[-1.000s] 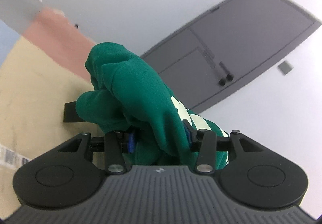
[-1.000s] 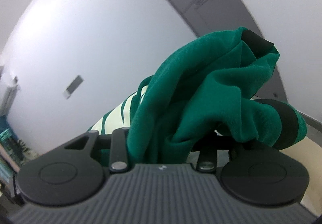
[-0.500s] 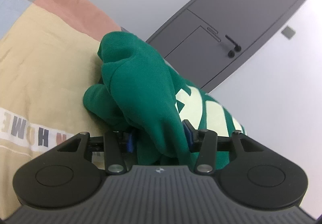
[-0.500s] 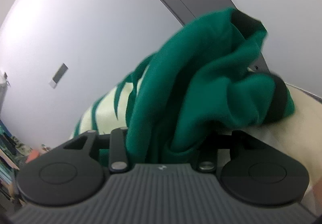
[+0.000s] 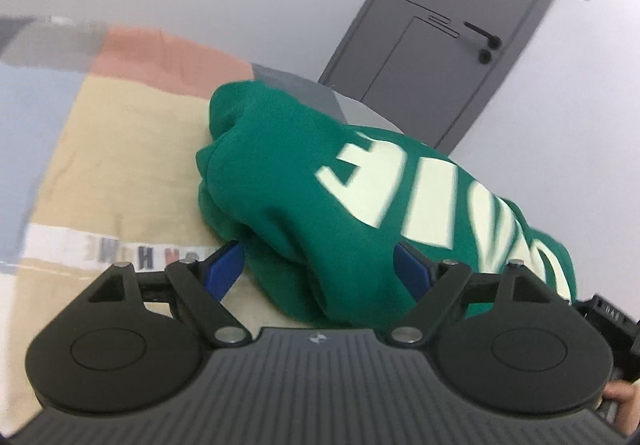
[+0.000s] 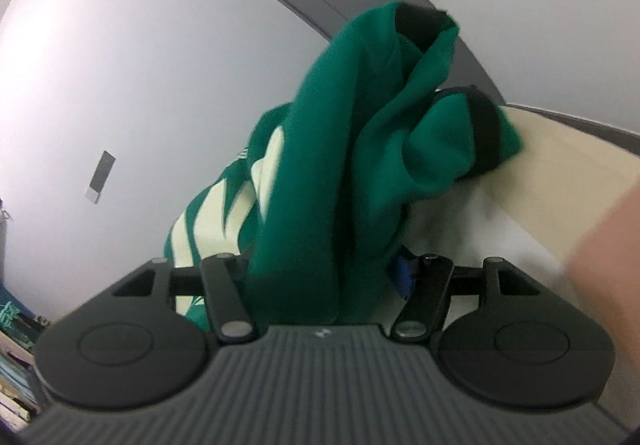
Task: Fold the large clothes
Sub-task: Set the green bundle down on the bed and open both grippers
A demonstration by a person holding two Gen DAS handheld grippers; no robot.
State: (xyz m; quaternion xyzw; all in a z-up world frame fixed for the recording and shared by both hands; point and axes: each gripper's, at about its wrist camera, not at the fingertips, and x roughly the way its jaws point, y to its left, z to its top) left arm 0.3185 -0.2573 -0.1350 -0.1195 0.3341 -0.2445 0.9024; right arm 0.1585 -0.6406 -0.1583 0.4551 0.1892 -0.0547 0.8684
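Here the green sweatshirt (image 5: pixel 320 205) bunches between both opening hand-held grippers, left (image 5: pixel 320 269) and right (image 6: pixel 324 277).

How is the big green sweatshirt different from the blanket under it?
The green sweatshirt is one colour with pale letters; the blanket is patches of tan, pink and blue.
The sweatshirt is bunched in a heap; the blanket lies spread flat.
The sweatshirt sits between opening gripper jaws; the blanket does not.
Both are soft cloth.

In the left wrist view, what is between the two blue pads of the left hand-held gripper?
A bunched fold of the green sweatshirt lies between the blue pads of the left hand-held gripper, whose jaws are opening. The left wrist view shows this.
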